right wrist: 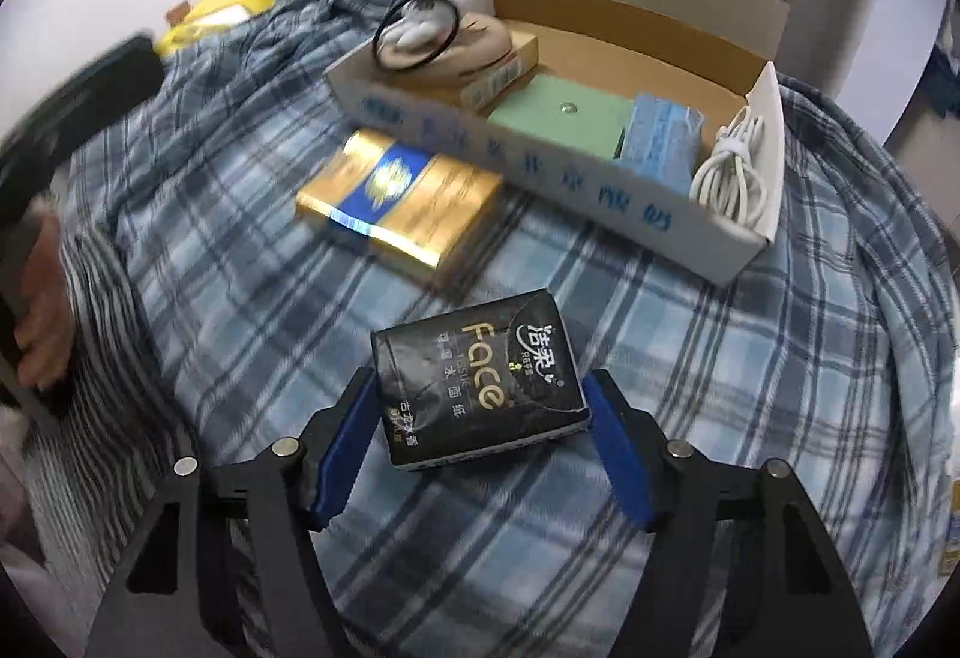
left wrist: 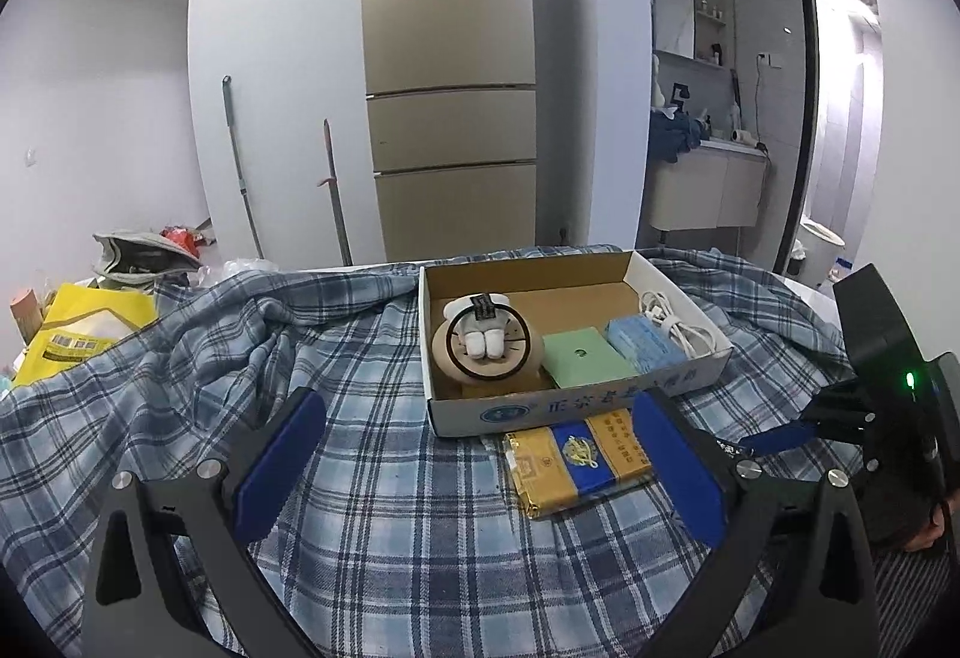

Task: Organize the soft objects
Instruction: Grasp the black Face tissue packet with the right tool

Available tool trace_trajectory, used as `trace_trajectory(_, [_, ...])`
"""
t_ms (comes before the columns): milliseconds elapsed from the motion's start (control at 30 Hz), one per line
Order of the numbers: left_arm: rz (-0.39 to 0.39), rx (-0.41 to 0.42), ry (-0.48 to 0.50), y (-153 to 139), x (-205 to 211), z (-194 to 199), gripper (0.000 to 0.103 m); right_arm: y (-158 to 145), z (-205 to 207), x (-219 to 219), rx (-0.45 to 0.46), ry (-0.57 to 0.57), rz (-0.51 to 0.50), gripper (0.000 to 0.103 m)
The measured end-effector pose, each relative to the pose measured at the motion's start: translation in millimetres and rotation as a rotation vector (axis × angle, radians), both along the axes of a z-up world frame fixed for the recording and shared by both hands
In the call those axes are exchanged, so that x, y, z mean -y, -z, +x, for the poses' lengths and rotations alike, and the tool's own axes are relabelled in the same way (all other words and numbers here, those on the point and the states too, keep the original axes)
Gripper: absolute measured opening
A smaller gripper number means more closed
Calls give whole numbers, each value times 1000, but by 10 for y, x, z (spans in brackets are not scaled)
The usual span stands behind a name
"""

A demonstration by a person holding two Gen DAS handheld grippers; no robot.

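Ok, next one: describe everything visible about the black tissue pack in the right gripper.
The black tissue pack is a small soft-looking pack in glossy, creased black wrap, printed with gold "Face" lettering and white Chinese characters. It sits between the right gripper's blue-padded jaws, which close on its two sides, its printed face up and tilted slightly. It is over the plaid cloth, short of the cardboard box; whether it touches the cloth is unclear.
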State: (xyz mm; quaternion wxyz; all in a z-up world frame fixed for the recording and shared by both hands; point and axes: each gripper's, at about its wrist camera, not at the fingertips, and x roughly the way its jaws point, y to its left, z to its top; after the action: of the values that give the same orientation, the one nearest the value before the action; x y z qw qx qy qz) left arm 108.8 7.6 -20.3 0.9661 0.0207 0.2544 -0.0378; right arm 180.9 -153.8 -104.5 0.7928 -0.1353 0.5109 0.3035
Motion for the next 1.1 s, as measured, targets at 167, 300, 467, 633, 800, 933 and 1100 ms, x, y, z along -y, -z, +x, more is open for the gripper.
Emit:
trace_trajectory(167, [9, -4, 1, 9, 10, -8, 103, 8, -62, -78, 71, -35, -46, 74])
trace_trajectory(300, [10, -31, 3, 51, 13, 19, 103, 23, 22, -89, 73, 3, -32, 65])
trace_trajectory(467, [-4, -46, -6, 38, 37, 47, 103, -160, 2, 90, 116, 198, 36, 65])
trace_trajectory(633, [-10, -112, 8, 25, 177, 187, 103, -278, -5, 358, 149, 499, 44, 65])
trace_trajectory(800, [4, -240, 36, 158, 412, 487, 103, -286, -60, 522, 232, 606, 32, 65])
trace_trajectory(933, [-42, -363, 27, 350, 482, 726, 103, -263, -32, 615, 210, 626, 56, 65])
trace_trajectory(1100, [-78, -444, 26, 510, 548, 867, 103, -233, -28, 659, 202, 646, 83, 65])
